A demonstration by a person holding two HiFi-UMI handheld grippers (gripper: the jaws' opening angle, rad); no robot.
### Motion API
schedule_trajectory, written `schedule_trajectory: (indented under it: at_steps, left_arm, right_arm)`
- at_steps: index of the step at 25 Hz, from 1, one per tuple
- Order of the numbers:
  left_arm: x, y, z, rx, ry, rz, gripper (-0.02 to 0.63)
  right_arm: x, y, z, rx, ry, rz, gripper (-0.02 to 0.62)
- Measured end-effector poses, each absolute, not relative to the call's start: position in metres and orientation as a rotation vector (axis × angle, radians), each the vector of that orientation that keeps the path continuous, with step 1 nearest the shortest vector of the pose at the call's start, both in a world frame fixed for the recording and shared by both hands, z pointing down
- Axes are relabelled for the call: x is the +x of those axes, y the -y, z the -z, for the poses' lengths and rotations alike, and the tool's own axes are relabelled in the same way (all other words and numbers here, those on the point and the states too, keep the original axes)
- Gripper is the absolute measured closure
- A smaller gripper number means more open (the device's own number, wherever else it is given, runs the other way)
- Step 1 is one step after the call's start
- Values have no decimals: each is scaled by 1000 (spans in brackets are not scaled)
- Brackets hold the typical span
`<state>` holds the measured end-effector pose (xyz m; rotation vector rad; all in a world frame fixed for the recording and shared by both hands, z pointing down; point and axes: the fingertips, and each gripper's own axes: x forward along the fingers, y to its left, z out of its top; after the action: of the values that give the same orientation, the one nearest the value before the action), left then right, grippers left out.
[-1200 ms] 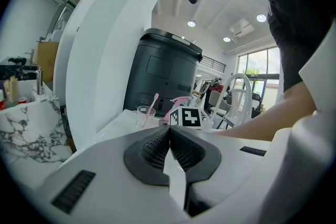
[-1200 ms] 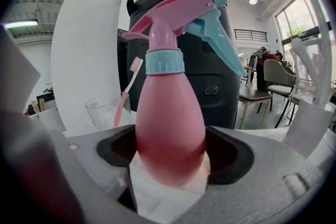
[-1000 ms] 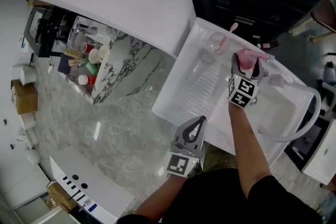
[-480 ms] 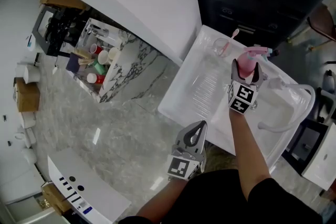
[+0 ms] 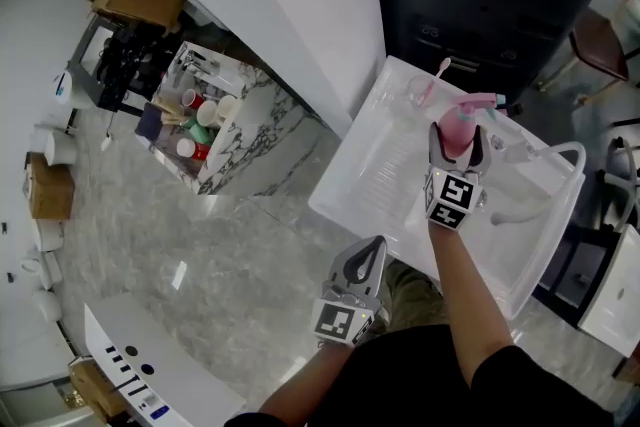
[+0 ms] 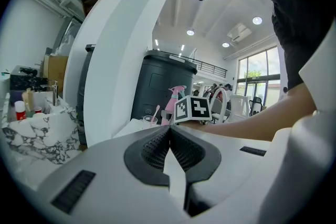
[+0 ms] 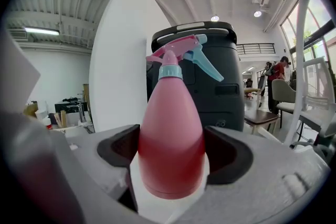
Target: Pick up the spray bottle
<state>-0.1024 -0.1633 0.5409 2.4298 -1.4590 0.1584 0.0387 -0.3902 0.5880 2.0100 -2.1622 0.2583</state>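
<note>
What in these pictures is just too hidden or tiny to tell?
Whether the spray bottle rests on the sink: head view, the right gripper covers its base.
Bottle's lower part: left gripper view, behind the marker cube.
Items on the marble counter: head view, too small to name.

We see a pink, teardrop-shaped plastic spray bottle [image 5: 452, 121] with a pale blue collar, a pink spray head and a blue trigger (the trigger points right in the right gripper view). It stands upright at the far right, over the white sink unit [image 5: 375, 165]. The right gripper [image 5: 457, 136] presses its dark pads against both sides of the bottle's wide lower body. We cannot tell whether its base touches the sink.
</note>
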Motion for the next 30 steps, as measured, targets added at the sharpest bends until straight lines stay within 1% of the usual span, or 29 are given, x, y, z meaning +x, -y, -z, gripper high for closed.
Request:
schedule_trajectory:
  at_steps: [8,18,26,30]
  left_arm:
    - [-132,95,-528,2438,1485,-128,591]
    - [-153,-13,-505,2456,1508,-39,591]
    - [-148,-74,-485,2507,1516,31,591]
    - [-138,-94,-474,2528,1485,47,591]
  right_arm:
    - [8,312,-529,2005,2284,-176,216]
    - [-4,186,-471,2000,2353,-80,216]
    - [-5,84,-449,1947,2405,-45,216]
    - [6,45,-437,1953,2387,-12,216]
